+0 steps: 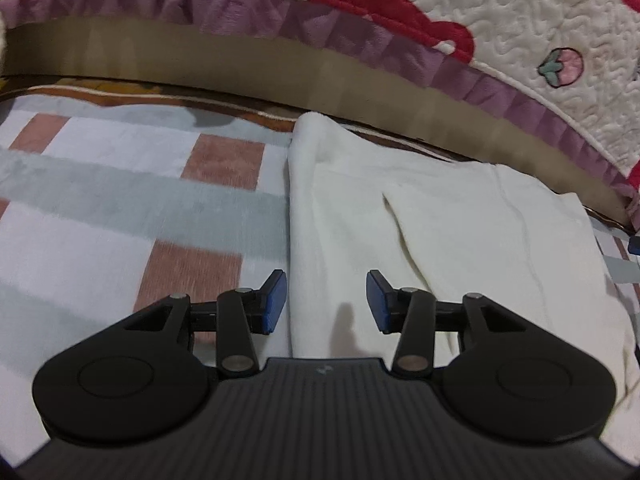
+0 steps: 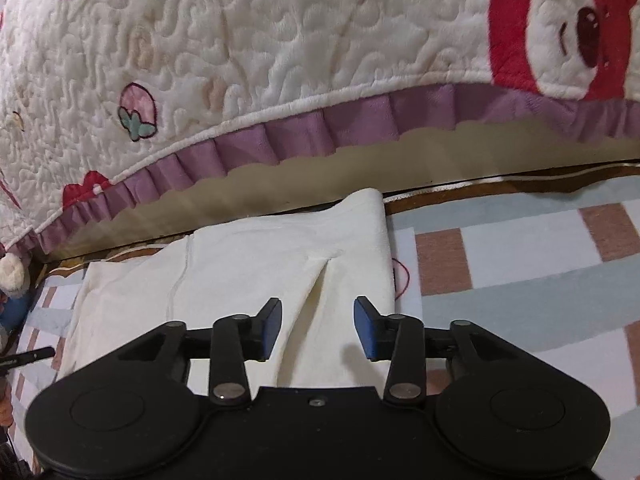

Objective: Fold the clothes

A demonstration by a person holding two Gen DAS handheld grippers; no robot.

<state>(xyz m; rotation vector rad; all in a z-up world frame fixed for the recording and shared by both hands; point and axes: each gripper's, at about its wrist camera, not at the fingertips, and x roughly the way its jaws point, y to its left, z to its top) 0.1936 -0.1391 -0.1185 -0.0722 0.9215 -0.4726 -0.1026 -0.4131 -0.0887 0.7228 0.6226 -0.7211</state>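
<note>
A cream-white garment (image 1: 440,232) lies folded flat on a checked blanket (image 1: 100,208). In the left wrist view my left gripper (image 1: 326,302) hovers over the garment's left folded edge, open, with nothing between its blue pads. The right wrist view shows the same garment (image 2: 248,264) from the other end. My right gripper (image 2: 318,330) is over its near right part, beside a crease, open and holding nothing.
Behind the garment runs a bed edge with a quilted white cover (image 2: 280,40) trimmed in a purple frill (image 1: 280,12). The checked blanket (image 2: 520,272) stretches to either side of the garment. A small plush toy (image 2: 12,272) sits at the far left of the right wrist view.
</note>
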